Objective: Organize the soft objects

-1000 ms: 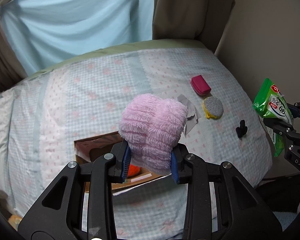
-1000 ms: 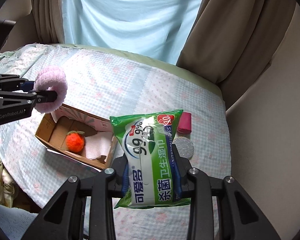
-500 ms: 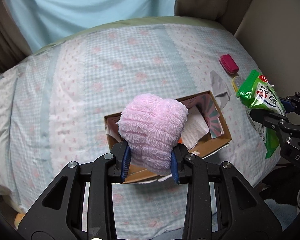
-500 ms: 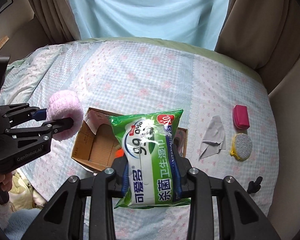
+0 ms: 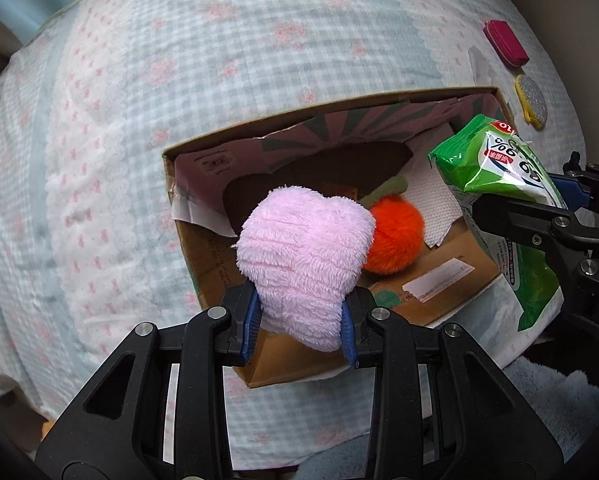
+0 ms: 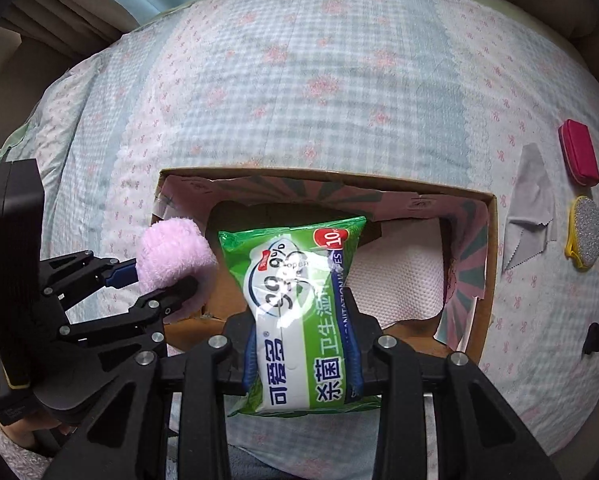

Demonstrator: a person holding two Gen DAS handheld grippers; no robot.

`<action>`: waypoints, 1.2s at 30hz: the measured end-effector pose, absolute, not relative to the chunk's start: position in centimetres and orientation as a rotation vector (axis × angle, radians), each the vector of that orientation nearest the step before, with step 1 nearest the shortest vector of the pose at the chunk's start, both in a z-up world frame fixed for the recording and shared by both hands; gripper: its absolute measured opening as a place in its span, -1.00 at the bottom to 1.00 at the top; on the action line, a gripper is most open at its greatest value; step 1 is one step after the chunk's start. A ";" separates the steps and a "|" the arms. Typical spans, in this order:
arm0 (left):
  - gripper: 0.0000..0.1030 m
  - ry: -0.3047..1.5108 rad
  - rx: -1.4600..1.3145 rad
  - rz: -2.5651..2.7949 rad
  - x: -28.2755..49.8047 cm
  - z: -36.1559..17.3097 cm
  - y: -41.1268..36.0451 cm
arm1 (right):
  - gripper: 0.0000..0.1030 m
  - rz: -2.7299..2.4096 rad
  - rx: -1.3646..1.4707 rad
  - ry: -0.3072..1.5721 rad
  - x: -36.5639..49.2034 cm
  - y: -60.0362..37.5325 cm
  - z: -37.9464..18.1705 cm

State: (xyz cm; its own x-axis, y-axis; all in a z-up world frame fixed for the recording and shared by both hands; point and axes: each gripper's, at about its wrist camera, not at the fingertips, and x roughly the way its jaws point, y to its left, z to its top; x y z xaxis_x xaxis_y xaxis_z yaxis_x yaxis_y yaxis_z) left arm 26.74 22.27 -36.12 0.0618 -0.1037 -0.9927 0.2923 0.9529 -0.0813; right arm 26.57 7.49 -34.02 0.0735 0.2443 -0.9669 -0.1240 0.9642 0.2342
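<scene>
- Two grippers hang over an open cardboard box (image 6: 484, 264) that sits on a bed (image 6: 339, 60) with a blue-and-pink checked cover, near the bed's front edge.
- Left gripper (image 5: 301, 326) is clamped on a pink plush toy (image 5: 305, 264), its blue pads pressing the toy's lower sides; the toy is held above the left end of the box.
- Right gripper (image 6: 304, 354) is closed on a green wet-wipes pack (image 6: 299, 304), squeezing it at its waist; the pack is upright, above the middle of the box.
- Inside the box lie an orange pompom (image 5: 397, 238) with a green stalk and a white paper towel (image 6: 399, 280), the pompom just beside the towel.
- On the cover to the right of the box, toward the bed's right edge: a grey cloth (image 6: 529, 216) closest to the box, then a magenta case (image 6: 579, 152) and a grey-and-yellow scrubber (image 6: 585, 232).
- A small black object (image 6: 597, 332) lies nearer the front right edge, apart from the others.
</scene>
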 end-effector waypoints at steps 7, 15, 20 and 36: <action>-0.43 1.568 0.188 -0.299 27.8 -39.8 20.2 | -0.38 0.268 0.116 1.516 28.6 7.5 -35.6; 0.99 1.509 0.241 -0.286 28.5 -38.3 19.5 | 1.00 0.231 0.155 1.430 29.3 6.0 -35.2; 0.99 1.505 0.175 -0.301 28.2 -38.5 20.0 | 1.00 0.225 0.220 1.438 28.9 4.9 -35.9; 0.99 1.445 0.187 -0.270 26.1 -35.1 20.7 | 1.00 0.244 0.241 1.357 26.2 4.6 -31.8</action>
State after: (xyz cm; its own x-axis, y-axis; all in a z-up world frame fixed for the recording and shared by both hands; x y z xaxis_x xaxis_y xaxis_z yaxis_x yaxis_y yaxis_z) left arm 26.06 20.66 -35.14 0.1034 -0.0689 -0.9923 0.2937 0.9552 -0.0357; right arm 26.16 4.57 -31.84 0.1947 0.3100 -0.9306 -0.0328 0.9503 0.3097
